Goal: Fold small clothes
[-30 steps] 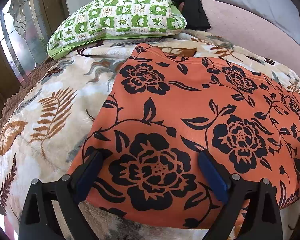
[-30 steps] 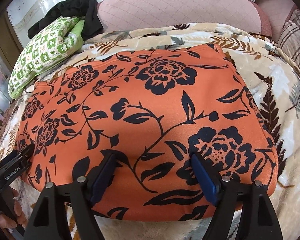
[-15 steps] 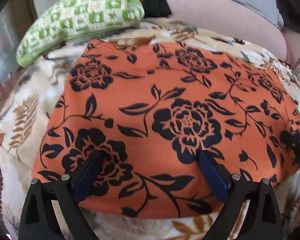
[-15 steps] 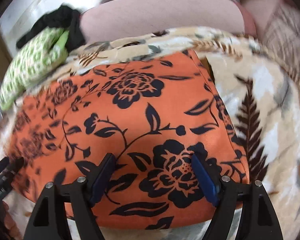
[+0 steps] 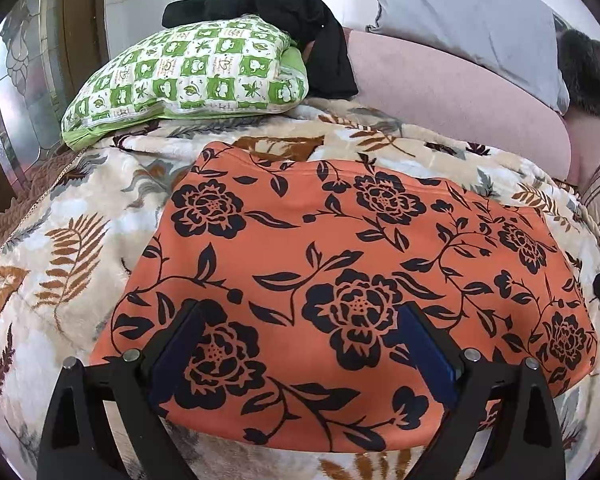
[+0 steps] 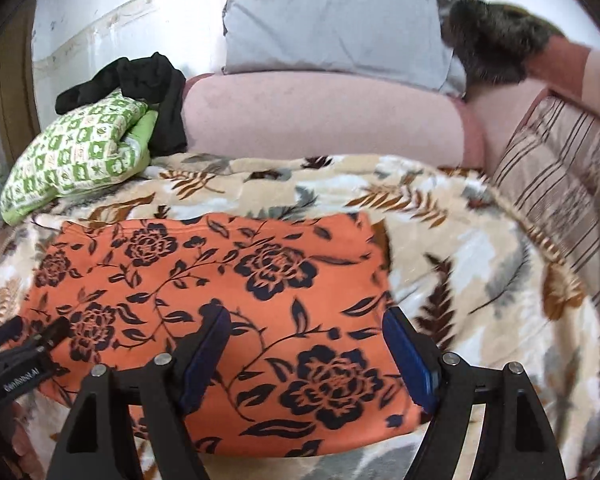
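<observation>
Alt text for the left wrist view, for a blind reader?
An orange floral garment lies flat on a leaf-print blanket, with the open left gripper poised over its near edge. Behind sit a green checked pillow and black clothes.

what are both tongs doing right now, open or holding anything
Left tongs: open, holding nothing, over the orange black-flowered cloth.
Right tongs: open, holding nothing, over the same cloth.
</observation>
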A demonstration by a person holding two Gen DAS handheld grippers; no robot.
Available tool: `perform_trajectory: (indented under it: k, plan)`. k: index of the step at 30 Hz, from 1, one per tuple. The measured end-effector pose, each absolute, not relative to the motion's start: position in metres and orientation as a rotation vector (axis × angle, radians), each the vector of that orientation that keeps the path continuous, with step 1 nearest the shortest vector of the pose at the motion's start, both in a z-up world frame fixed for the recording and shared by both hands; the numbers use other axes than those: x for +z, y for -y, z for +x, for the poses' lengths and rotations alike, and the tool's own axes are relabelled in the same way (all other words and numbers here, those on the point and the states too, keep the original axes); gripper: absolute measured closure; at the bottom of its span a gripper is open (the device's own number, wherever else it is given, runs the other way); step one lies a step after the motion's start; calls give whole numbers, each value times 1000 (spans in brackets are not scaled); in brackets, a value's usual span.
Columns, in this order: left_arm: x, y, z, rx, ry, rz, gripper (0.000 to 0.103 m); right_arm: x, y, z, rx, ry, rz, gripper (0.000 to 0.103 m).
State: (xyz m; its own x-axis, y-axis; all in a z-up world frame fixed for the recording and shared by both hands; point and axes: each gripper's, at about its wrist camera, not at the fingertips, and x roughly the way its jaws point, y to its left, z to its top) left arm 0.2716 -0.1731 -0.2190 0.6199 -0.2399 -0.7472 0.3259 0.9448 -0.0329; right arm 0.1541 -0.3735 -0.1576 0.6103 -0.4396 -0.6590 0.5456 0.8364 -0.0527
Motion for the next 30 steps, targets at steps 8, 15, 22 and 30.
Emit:
perform_trajectory:
  k: [8, 15, 22, 30]
  plan:
    - [-220, 179, 267, -319, -838, 124, 6, -148, 372, 145, -613, -689, 104, 22]
    - [-222, 176, 269, -312, -844, 129, 6, -150, 368, 150, -589, -699, 106, 22]
    - [-221, 173, 269, -308, -840, 129, 6, -150, 362, 153, -584, -699, 89, 22]
    - [-219, 171, 268, -308, -833, 134, 6, -152, 357, 155, -583, -703, 70, 22]
